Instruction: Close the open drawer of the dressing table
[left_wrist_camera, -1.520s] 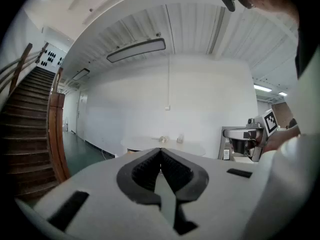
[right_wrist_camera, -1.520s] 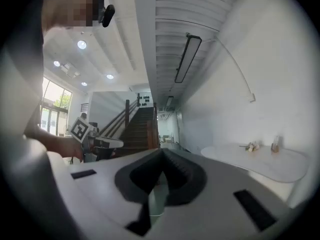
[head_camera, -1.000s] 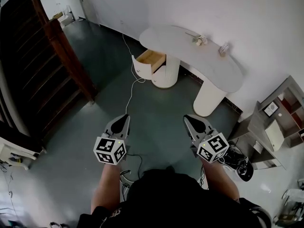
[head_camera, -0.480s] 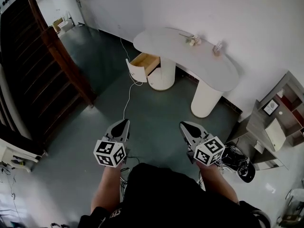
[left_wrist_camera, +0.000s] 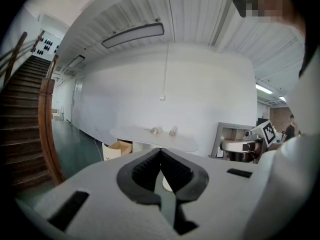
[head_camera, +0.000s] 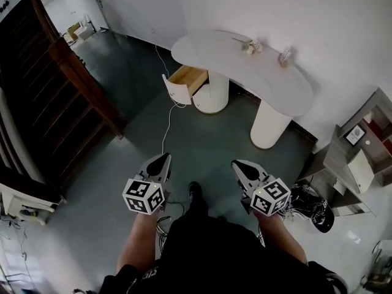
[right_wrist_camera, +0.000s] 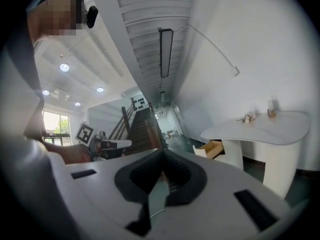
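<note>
White dressing table (head_camera: 270,122) against the pale back wall, rounded worktop (head_camera: 214,46) on two ribbed cylinder legs. At its left end the drawer (head_camera: 185,78), pulled out and open, pale wood inside, white front turned toward the staircase side. Two small items on the worktop near the wall: a light cluster (head_camera: 251,46) and a small container (head_camera: 285,56), both too small to tell further. White cable (head_camera: 166,126) trailing down from the wall, past the drawer and across the dark green-grey floor (head_camera: 208,136) toward the person. Dark wooden staircase (head_camera: 55,97) at the left, grey shelf unit (head_camera: 346,164) at the right. Low in the head view, left gripper (head_camera: 163,158) and right gripper (head_camera: 236,163) side by side, each with its marker cube, both pointed toward the table and well apart from it. One dark shoe (head_camera: 195,190) on the floor between them. Left fingers (left_wrist_camera: 145,169) shut tip to tip, nothing between; drawer seen far off, up and left of the closed tips in the left gripper view. Right fingers (right_wrist_camera: 178,172) likewise pressed together and empty; in the right gripper view, table and open drawer off to the right, staircase straight beyond the tips.
</note>
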Available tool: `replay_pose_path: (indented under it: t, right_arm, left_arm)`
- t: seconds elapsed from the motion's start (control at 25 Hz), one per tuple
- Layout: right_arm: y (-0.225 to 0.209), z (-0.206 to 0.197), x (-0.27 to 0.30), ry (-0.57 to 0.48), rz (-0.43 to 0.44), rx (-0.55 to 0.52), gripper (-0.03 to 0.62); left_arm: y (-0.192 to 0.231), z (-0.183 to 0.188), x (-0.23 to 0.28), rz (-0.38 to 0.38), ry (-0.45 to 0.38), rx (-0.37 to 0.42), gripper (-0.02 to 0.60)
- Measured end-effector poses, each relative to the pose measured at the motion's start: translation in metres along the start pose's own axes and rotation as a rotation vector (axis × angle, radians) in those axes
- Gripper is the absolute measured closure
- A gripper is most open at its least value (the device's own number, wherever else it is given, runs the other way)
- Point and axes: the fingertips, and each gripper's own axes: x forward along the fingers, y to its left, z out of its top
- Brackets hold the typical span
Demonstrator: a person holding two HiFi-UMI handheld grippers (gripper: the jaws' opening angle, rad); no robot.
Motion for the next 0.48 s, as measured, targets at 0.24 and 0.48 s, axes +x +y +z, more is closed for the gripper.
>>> replay_pose_path:
  t: [0.24,0.48]
  right_arm:
    - [-0.028,0.009,0.058,0.049,-0.008,-0.03,0.588]
    - [-0.052,0.027,0.16,0.099,0.002,-0.059,0.588]
  left_arm:
    - [0.047,0.0,0.043,-0.015,-0.019,-0.042,0.581]
    - [0.132,0.016,0.086,-0.008,-0.034,-0.06,0.581]
